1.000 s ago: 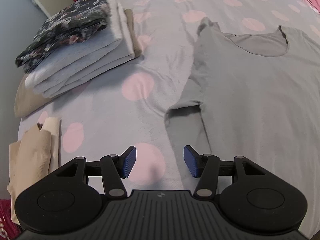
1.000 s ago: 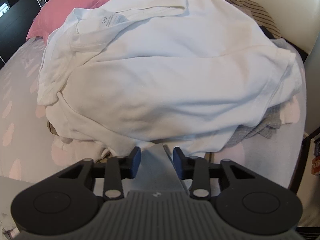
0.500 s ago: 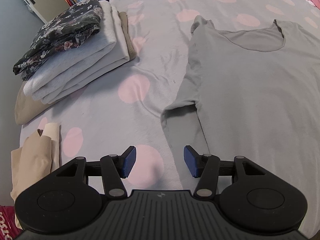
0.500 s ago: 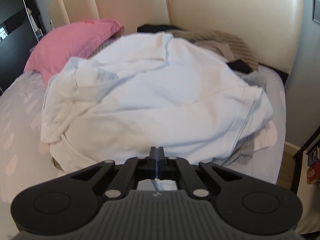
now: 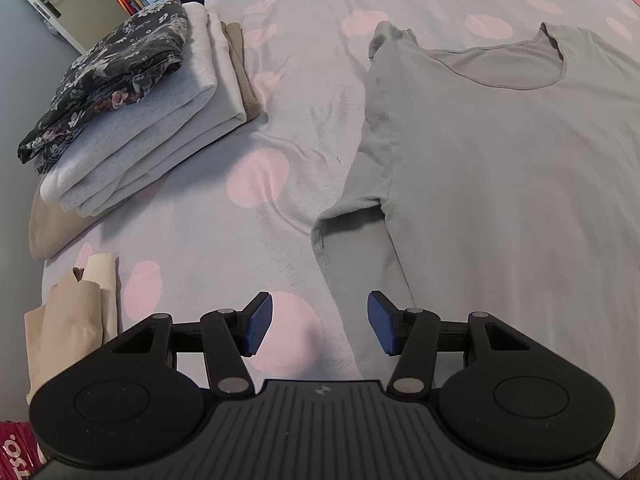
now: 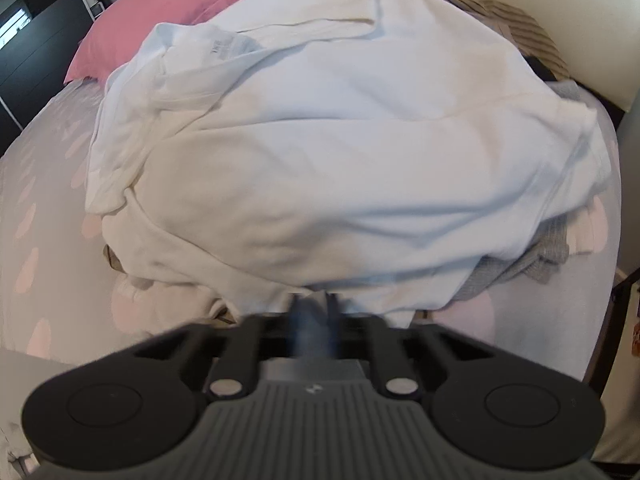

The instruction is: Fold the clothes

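A: What is changed since a second ago?

B: The right gripper (image 6: 312,320) is seen blurred; whether its fingers are together or apart cannot be told. Half a second ago they were pressed together, earlier apart over grey cloth. The left gripper (image 5: 319,326) is held apart, empty, as before.

A: Meaning for folding?

B: The grey T-shirt (image 5: 500,168) is spread flat at 2 o'clock; no fold is shown. A folded stack (image 5: 132,112) lies at 10 o'clock.

A: Surface, room?

B: A dotted bedspread (image 5: 256,176); white laundry heap (image 6: 340,152) at 12 o'clock, pink pillow (image 6: 160,28) at 11.
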`<action>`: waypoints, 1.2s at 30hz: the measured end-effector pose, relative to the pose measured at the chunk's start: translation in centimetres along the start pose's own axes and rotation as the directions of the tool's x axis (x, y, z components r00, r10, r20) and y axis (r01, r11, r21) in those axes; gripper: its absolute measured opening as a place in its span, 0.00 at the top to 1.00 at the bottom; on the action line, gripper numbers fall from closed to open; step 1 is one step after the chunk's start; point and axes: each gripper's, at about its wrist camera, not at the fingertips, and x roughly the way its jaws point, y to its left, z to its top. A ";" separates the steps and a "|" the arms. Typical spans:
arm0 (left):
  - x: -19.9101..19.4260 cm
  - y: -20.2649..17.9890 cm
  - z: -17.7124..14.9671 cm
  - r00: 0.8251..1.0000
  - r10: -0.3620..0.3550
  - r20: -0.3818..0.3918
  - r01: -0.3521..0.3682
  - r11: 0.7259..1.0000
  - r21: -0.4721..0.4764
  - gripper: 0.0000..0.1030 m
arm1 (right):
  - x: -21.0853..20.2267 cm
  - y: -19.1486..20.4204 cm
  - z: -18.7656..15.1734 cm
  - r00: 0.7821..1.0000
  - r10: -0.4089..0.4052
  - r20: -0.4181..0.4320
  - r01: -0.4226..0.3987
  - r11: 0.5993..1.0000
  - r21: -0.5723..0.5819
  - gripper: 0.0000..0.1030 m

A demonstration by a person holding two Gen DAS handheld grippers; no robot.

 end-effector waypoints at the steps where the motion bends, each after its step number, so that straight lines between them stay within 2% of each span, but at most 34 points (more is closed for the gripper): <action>1: 0.0 -0.1 0.0 1.000 0.001 0.000 -0.001 1.000 0.003 0.51 | -0.2 0.2 0.1 1.000 -0.006 0.008 0.006 1.000 -0.009 0.98; 8: 0.0 -0.1 -0.2 1.000 0.008 -0.001 -0.008 1.000 0.007 0.51 | -2.4 0.0 1.1 0.993 -0.047 0.107 0.044 0.998 0.036 0.99; 15: 0.0 0.2 -0.2 1.000 0.011 0.000 -0.011 1.000 -0.006 0.51 | -5.5 -0.3 1.9 0.959 -0.078 0.274 0.065 0.996 0.055 0.99; 17: 0.1 0.1 -0.2 1.000 0.012 -0.002 -0.012 1.000 -0.002 0.51 | -5.3 0.2 2.1 0.956 -0.061 0.288 0.057 0.998 0.024 0.99; 23: 0.3 -0.3 -0.1 1.000 0.013 -0.005 -0.013 1.000 0.014 0.51 | -3.2 1.2 2.0 0.967 -0.087 0.240 0.095 0.995 -0.021 0.98; 27: 0.5 -0.1 -0.3 1.000 0.008 -0.013 -0.008 1.000 0.011 0.51 | -3.3 1.2 1.8 0.964 -0.121 0.236 0.133 0.990 -0.037 0.91; 30: 0.8 0.0 -0.6 1.000 0.005 -0.022 -0.005 1.000 0.009 0.51 | -3.7 1.6 1.7 0.960 -0.151 0.237 0.168 0.984 -0.053 0.80; 34: 1.1 0.2 -0.9 0.999 0.001 -0.034 -0.001 1.000 0.006 0.51 | -5.4 3.1 1.7 0.958 -0.132 0.253 0.150 0.987 -0.052 0.79; 36: 1.5 0.3 -1.2 0.999 0.004 -0.050 -0.004 1.000 0.009 0.51 | -6.1 4.2 1.4 0.969 -0.067 0.238 0.086 0.994 -0.069 0.79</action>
